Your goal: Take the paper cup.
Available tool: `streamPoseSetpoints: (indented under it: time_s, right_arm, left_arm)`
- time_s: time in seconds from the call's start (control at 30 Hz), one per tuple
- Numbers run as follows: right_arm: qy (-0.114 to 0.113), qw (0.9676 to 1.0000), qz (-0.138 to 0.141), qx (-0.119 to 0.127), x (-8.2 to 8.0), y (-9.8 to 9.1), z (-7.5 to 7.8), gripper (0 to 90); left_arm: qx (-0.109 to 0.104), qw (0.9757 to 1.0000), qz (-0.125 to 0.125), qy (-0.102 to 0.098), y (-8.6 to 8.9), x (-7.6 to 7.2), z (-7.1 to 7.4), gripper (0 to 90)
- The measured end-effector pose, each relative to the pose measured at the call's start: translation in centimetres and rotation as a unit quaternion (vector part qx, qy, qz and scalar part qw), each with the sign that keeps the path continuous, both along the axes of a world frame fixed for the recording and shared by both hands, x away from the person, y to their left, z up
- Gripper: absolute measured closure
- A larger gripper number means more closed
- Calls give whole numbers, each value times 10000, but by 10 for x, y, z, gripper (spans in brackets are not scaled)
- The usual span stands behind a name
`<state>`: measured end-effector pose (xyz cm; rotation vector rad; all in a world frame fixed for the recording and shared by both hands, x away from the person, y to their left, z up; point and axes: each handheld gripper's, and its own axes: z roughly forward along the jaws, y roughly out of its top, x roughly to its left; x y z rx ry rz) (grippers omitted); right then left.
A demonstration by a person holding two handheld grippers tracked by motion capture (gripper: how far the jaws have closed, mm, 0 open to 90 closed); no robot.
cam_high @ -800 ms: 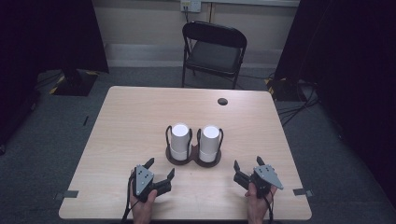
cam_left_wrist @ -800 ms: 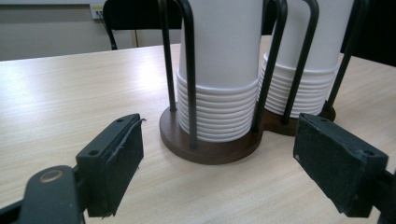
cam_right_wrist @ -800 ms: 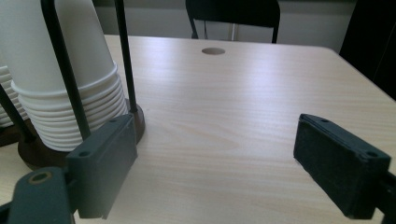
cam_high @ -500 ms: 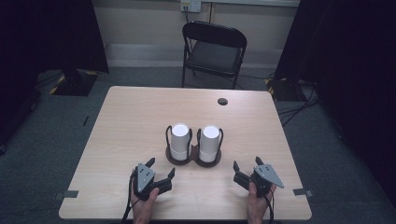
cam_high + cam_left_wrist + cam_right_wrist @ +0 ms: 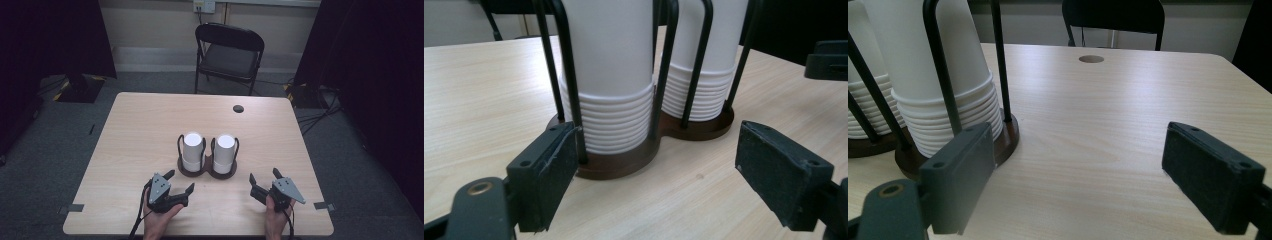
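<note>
Two stacks of upside-down white paper cups, the left stack (image 5: 192,150) and the right stack (image 5: 224,152), stand in a dark brown double holder (image 5: 207,172) with black wire loops at the middle of the table. My left gripper (image 5: 180,181) rests near the front edge, just left of and in front of the holder, open with nothing between its pads. My right gripper (image 5: 264,176) sits to the holder's front right, also open and empty. In the left gripper view the left gripper (image 5: 664,170) faces the nearer stack (image 5: 609,75) from close by. In the right gripper view the right gripper (image 5: 1083,175) has a stack (image 5: 943,85) to its left.
The light wooden table (image 5: 140,130) has a round cable hole (image 5: 238,108) near its far edge. A black folding chair (image 5: 227,52) stands behind the table. Cables lie on the grey floor at the right (image 5: 320,107).
</note>
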<state>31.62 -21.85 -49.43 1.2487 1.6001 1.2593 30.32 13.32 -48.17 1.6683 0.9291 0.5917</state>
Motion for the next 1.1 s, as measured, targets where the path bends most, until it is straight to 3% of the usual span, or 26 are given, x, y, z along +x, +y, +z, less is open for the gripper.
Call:
streamPoseSetpoints:
  time_s: [0.33,0.57,0.67,0.7,0.77,0.97,1.03,1.1]
  right_arm:
    - [46,10000,-54,-28,1,1,0,132]
    - [86,9999,-34,-42,2,1,0,133]
    - [90,10000,-31,-10,2,0,0,133]
    - [96,9999,-47,1,2,0,0,133]
    - [91,9999,-50,1,2,1,0,133]
    - [87,10000,-20,36,2,0,0,133]
    - [89,10000,-18,41,2,0,0,133]
    - [89,10000,-14,44,2,-1,0,133]
  left_arm:
    - [-162,9997,-139,-143,-5,5,14,229]
    - [-4,9995,-198,-231,-11,8,24,281]
    - [-72,9983,-395,-419,-13,8,28,325]
    - [-110,9978,-448,-484,-14,8,30,388]
    - [-71,9958,-629,-661,-17,10,35,392]
    - [-176,9934,-870,-731,-22,16,41,412]
    - [-100,9936,-876,-701,-24,17,44,422]
    - [-182,9934,-921,-666,-26,18,46,416]
